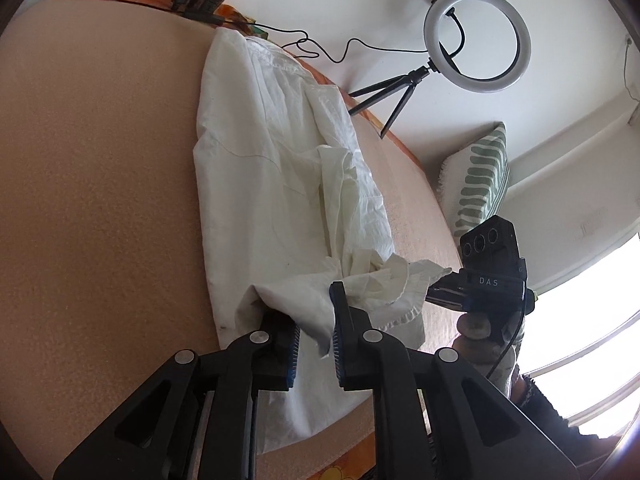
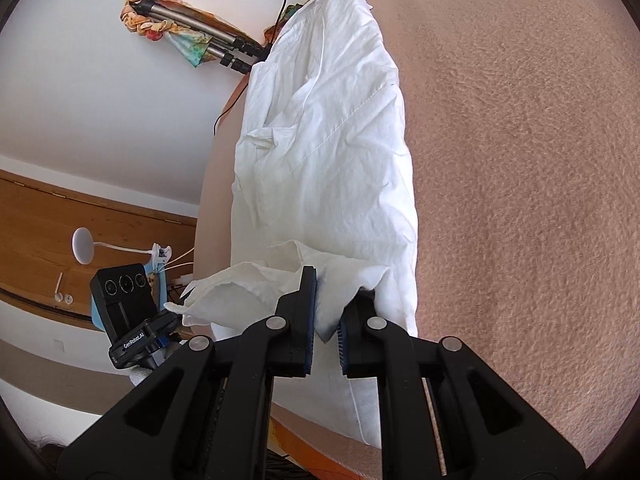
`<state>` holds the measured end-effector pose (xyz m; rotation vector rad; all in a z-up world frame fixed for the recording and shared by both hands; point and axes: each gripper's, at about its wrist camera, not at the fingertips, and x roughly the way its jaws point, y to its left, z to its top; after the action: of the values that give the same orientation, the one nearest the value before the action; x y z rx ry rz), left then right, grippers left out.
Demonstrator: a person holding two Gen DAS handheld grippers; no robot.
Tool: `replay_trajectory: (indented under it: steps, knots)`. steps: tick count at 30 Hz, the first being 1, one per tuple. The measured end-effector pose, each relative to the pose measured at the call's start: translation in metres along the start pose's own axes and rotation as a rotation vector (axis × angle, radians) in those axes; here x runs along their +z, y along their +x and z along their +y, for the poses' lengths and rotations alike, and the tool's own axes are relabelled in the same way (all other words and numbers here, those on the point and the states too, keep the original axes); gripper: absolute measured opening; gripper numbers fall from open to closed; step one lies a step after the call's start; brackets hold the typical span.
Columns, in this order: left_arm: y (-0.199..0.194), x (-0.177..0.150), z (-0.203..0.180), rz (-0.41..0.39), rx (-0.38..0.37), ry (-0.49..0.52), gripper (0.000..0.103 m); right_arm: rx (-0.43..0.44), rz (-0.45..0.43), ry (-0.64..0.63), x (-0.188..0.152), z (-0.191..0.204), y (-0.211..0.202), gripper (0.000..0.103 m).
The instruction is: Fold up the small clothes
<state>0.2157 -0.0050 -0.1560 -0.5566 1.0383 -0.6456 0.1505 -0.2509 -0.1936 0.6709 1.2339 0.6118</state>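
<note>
A long, crumpled white garment (image 1: 272, 152) (image 2: 328, 140) lies stretched along the pinkish bed cover (image 1: 100, 200) (image 2: 520, 200), running away from both cameras. My left gripper (image 1: 314, 312) is at its near end. The jaws stand slightly apart, and a fold of the cloth hangs slack between them and drapes over the left finger. My right gripper (image 2: 334, 292) is shut on another fold of the same near end, pinching the cloth between its blue pads. A ruffled flap of the garment bridges the two grippers. Each wrist view shows the other gripper's black body (image 1: 492, 276) (image 2: 128, 312) close beside it.
A ring light on a small tripod (image 1: 478, 40) stands past the bed's far edge, with a black cable (image 1: 320, 50) trailing from it. A green-striped pillow (image 1: 476, 184) leans nearby. Tripod legs (image 2: 224, 48) rest at the garment's far end. A wooden panel (image 2: 60, 232) and a white lamp (image 2: 82, 251) are beyond the bed.
</note>
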Motion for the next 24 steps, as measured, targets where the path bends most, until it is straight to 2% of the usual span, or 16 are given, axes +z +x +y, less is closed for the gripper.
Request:
replay_trajectory:
  steps: [2, 3, 4, 5, 7, 10, 12, 15, 17, 18, 19, 20, 22, 24]
  knots:
    - [-0.008, 0.004, -0.003, -0.036, -0.01, 0.002, 0.039, -0.005, -0.007, -0.007, 0.002, 0.001, -0.006, 0.015]
    - [-0.015, 0.006, -0.006, -0.065, -0.012, 0.014, 0.04, -0.007, -0.023, -0.021, 0.002, 0.003, -0.011, 0.017]
    - [-0.022, 0.008, -0.011, -0.088, -0.009, 0.035, 0.04, -0.005, -0.042, -0.037, 0.001, 0.007, -0.016, 0.028]
    - [-0.029, 0.008, -0.016, -0.111, -0.007, 0.059, 0.04, -0.013, -0.067, -0.053, -0.001, 0.01, -0.024, 0.046]
    - [-0.043, 0.006, -0.025, -0.15, -0.001, 0.115, 0.04, -0.037, -0.131, -0.097, -0.006, 0.018, -0.042, 0.061]
    - [-0.049, -0.006, -0.038, -0.16, 0.025, 0.215, 0.04, -0.089, -0.171, -0.132, -0.015, 0.022, -0.06, 0.062]
    - [-0.038, -0.014, -0.045, -0.124, 0.042, 0.269, 0.04, -0.107, -0.144, -0.139, -0.023, 0.02, -0.058, 0.062]
    - [-0.017, -0.024, -0.048, -0.049, 0.092, 0.32, 0.037, -0.178, -0.079, -0.178, -0.036, 0.021, -0.042, 0.06]
    - [-0.008, -0.026, -0.044, -0.025, 0.111, 0.322, 0.037, -0.207, -0.031, -0.215, -0.044, 0.023, -0.03, 0.041]
    - [-0.005, -0.025, -0.042, -0.022, 0.127, 0.324, 0.037, -0.236, -0.028, -0.239, -0.046, 0.025, -0.027, 0.038]
    - [-0.001, -0.024, -0.039, -0.016, 0.141, 0.326, 0.037, -0.271, -0.029, -0.261, -0.047, 0.025, -0.026, 0.029]
    - [0.002, -0.023, -0.035, -0.015, 0.166, 0.325, 0.037, -0.3, -0.025, -0.275, -0.047, 0.025, -0.025, 0.024]
    - [0.01, -0.019, -0.024, -0.01, 0.218, 0.304, 0.036, -0.34, -0.02, -0.285, -0.046, 0.022, -0.022, 0.023]
    - [0.015, -0.017, -0.016, 0.002, 0.253, 0.294, 0.03, -0.377, -0.009, -0.309, -0.047, 0.022, -0.017, 0.023]
